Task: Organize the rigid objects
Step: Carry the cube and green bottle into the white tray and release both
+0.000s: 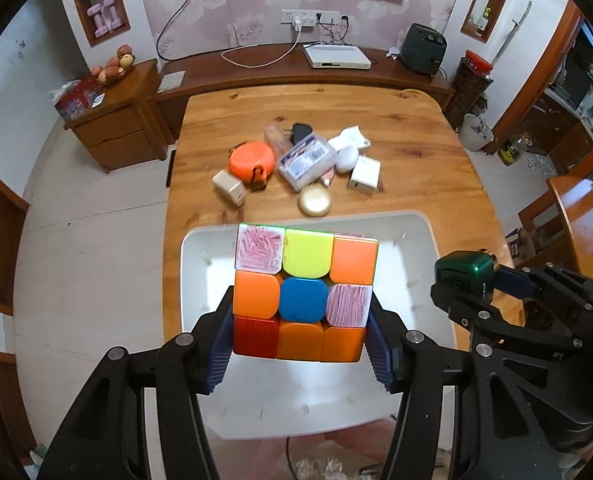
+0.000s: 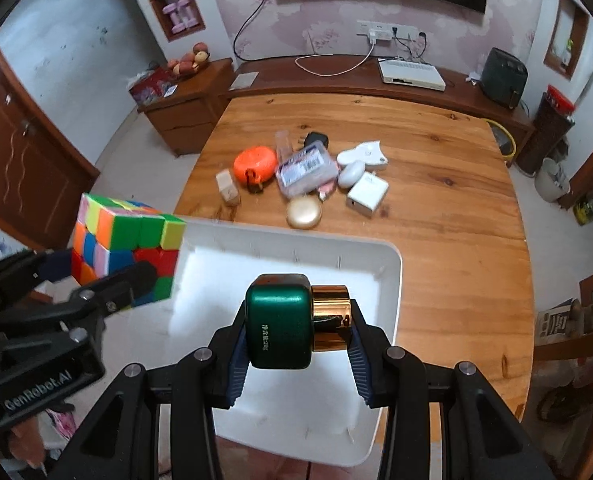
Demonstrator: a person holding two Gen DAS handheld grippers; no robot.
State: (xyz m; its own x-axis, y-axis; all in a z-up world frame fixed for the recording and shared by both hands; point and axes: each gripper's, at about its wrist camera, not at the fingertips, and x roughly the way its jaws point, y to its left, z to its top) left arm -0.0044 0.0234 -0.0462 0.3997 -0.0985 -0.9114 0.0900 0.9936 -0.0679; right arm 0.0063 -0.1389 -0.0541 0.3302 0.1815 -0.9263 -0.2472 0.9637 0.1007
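Two handheld grippers hover over a white tray (image 1: 424,240) at the near edge of a wooden table (image 1: 416,128). The left gripper (image 1: 300,344) has its jaws clamped on the lower sides of a puzzle cube (image 1: 302,292), held above the tray's left part. The right gripper (image 2: 296,344) grips a small green container with a gold cap (image 2: 280,320) sideways between its jaws, above the tray. Farther back on the table lies a loose cluster: an orange round case (image 1: 252,160), a beige plug adapter (image 1: 229,189), a clear plastic box (image 1: 306,160), a gold round compact (image 1: 315,202), a white charger block (image 1: 365,178) and a white earbud case (image 1: 346,158).
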